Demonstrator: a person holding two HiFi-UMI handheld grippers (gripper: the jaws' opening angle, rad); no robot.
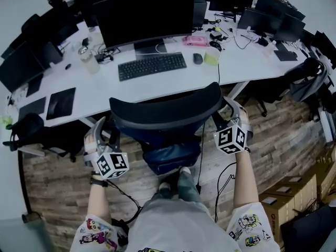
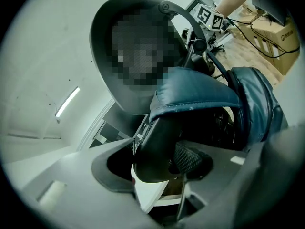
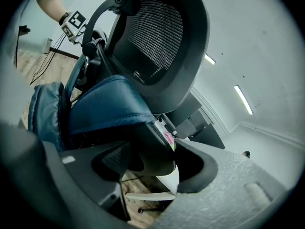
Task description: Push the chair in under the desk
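Item: chair point(image 1: 165, 112), standing at the bench point(image 1: 252, 62) edge, seat not yet under. Left gripper point(image 1: 102, 138) fingers are clamping the left armrest point(image 2: 157, 147). Right gripper point(image 1: 234, 121) fingers are clamping the right armrest point(image 3: 152, 151). The paired hold is likely serving a straight, even push.

white cartoon-print sleeves point(image 1: 248, 229); 2 black-and-white marker cubes point(image 1: 112, 164) point(image 1: 231, 139)

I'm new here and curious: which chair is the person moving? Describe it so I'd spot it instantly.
Find the long white desk, then the black keyboard at its middle. Directly in front of that keyboard stands the chair, with the left gripper and right gripper clamped on its armrests. It alone has a blue seat.
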